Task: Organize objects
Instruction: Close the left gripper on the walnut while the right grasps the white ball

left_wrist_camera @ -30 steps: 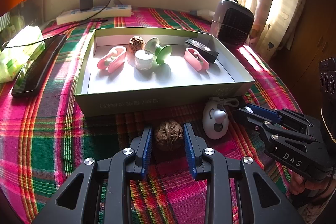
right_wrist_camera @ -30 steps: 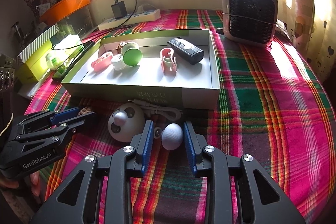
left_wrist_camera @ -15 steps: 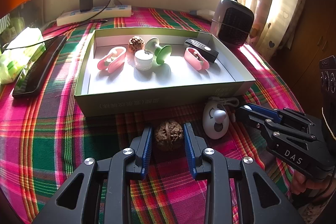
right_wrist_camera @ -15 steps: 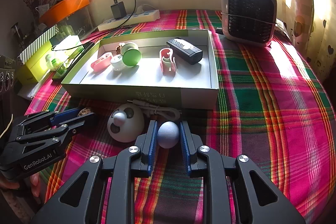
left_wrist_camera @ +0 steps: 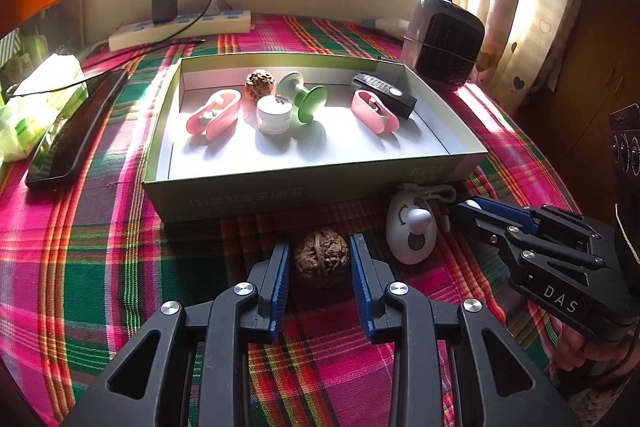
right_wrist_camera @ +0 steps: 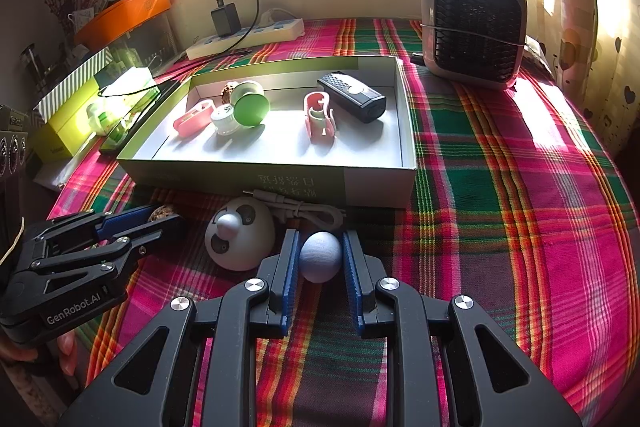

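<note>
A brown walnut [left_wrist_camera: 321, 259] lies on the plaid cloth between the open fingers of my left gripper [left_wrist_camera: 320, 265], with small gaps on both sides. My right gripper [right_wrist_camera: 320, 259] is shut on a pale blue ball [right_wrist_camera: 320, 255] close to the cloth. A white panda-faced gadget [right_wrist_camera: 239, 238] with a cable lies between the two grippers; it also shows in the left wrist view [left_wrist_camera: 412, 229]. The open green box [left_wrist_camera: 240, 201] behind holds two pink clips, a white jar, a green spool, another walnut and a black remote.
A small heater [right_wrist_camera: 474, 27] stands at the back right. A power strip [left_wrist_camera: 180, 29] with a charger lies at the back. A black keyboard [left_wrist_camera: 76, 131] and a tissue pack [left_wrist_camera: 36, 107] lie left of the box.
My right gripper has closed on the pale blue ball. My left gripper has narrowed slightly around the walnut and stays open.
</note>
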`<state>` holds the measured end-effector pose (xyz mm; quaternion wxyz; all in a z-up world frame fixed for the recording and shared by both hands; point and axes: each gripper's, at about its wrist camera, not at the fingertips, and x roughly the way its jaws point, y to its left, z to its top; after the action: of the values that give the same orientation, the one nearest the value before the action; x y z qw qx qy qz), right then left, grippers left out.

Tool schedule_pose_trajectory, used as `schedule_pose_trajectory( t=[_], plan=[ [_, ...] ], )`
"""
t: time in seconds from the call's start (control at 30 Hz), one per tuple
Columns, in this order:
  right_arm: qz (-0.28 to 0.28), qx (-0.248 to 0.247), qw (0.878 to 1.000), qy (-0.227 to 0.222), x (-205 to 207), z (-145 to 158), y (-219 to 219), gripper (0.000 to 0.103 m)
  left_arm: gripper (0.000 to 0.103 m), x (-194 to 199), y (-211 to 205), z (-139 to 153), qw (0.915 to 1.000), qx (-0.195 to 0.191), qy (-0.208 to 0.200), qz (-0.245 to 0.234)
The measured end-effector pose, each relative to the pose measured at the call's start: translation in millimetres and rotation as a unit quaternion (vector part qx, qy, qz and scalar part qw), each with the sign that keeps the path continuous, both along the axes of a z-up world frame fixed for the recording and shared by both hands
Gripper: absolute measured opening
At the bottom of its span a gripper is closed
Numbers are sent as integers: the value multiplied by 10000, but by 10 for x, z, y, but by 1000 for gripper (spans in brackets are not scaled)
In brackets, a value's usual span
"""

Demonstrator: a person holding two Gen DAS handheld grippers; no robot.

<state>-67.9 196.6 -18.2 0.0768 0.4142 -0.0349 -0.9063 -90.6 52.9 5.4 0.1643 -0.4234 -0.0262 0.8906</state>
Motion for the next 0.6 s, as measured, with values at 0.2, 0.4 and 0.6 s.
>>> schedule_pose_trajectory(
  t=[0.2, 0.4, 0.6],
  plan=[
    [5, -34, 10000, 70, 21, 53, 1, 23, 27, 5, 1, 0, 10000, -4, 5, -14],
    [44, -51, 9998, 166, 37, 125, -19, 23, 27, 31, 6, 55, 9999, -11, 103, -54],
    [86, -51, 9996, 263, 33, 203, -43, 23, 27, 34, -23, 156, 9997, -2, 233, -56]
  ],
)
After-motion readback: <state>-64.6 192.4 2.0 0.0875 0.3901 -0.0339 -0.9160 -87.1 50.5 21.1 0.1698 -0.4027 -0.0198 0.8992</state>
